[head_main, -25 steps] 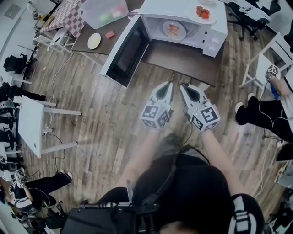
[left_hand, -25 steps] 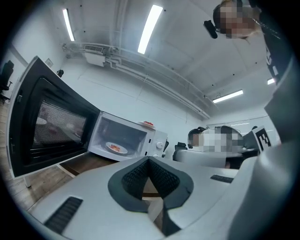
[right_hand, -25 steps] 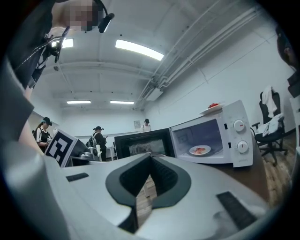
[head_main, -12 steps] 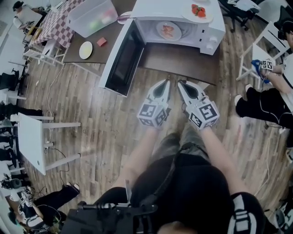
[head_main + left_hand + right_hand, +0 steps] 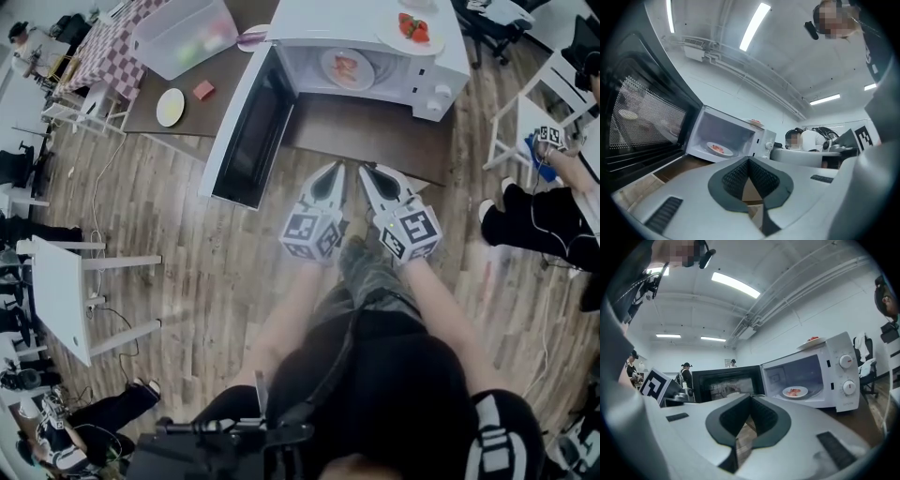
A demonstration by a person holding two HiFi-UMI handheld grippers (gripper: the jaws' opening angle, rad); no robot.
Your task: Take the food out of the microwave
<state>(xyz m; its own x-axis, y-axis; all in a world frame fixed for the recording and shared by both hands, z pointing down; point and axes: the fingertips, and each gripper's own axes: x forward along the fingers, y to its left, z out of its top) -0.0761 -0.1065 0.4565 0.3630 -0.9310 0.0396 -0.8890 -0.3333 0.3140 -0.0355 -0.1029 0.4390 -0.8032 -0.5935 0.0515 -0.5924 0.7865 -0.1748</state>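
Observation:
A white microwave stands on a brown table with its door swung wide open to the left. Inside it sits a white plate of reddish food, also visible as the plate in the left gripper view and the plate in the right gripper view. My left gripper and right gripper are held side by side in front of the table's near edge, both shut and empty, pointing level toward the microwave.
A second plate with red food rests on top of the microwave. On the table's left are a clear plastic bin, a small yellow plate and a red block. White tables and seated people ring the wooden floor.
Both grippers have moved forward together toward the table edge and the open microwave. Their jaws stayed shut.

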